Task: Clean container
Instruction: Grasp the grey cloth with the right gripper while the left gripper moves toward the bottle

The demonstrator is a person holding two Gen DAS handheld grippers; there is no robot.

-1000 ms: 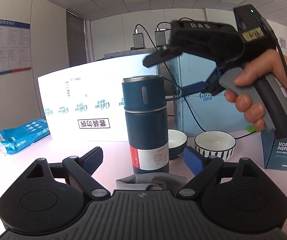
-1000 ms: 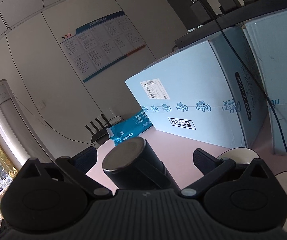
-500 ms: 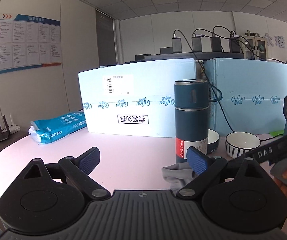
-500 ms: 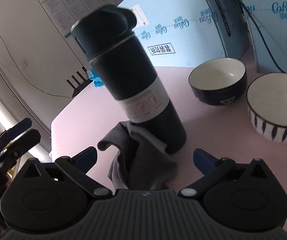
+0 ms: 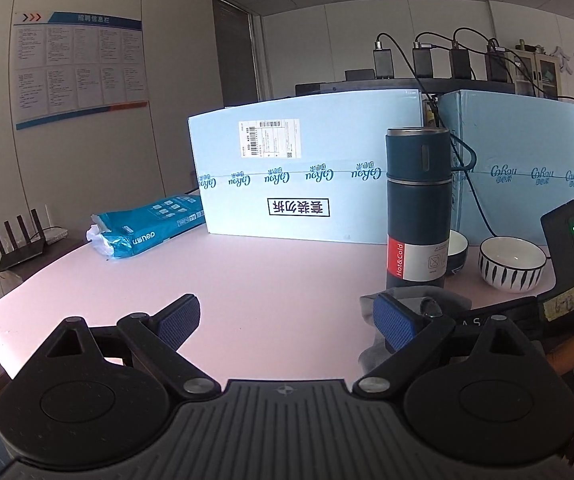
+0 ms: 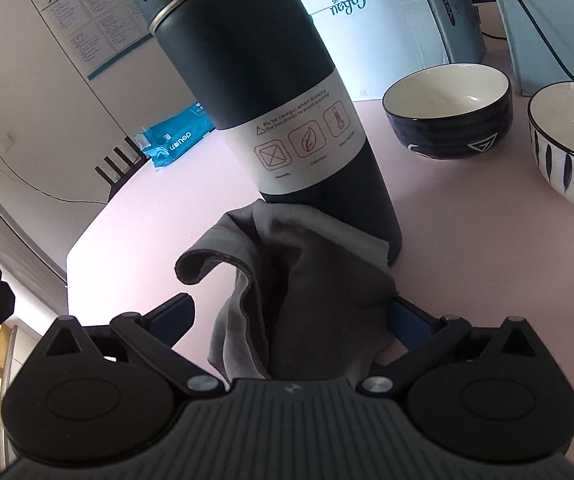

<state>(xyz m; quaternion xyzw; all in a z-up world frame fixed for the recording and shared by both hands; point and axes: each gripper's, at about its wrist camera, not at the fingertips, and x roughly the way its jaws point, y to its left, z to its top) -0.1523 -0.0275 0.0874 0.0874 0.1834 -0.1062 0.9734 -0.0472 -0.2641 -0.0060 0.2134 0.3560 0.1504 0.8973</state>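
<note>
Right wrist view: pink tabletop [image 6: 467,248], flask [image 6: 271,92] upright toward its far edge, grey cloth [image 6: 299,280] bunched at its base. Right gripper [image 6: 291,316] has dropped around cloth, jaws wide, just narrowing, not clamped. Left gripper [image 5: 287,320] spread, empty. Cloth pickup looks next.

Flask [image 5: 418,204] stands upright, seemingly touching grey cloth [image 5: 415,300].

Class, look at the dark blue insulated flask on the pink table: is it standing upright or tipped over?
Upright. The dark blue insulated flask stands on its base on the pink table, lid uppermost, with the crumpled grey cloth lying against its foot.
</note>
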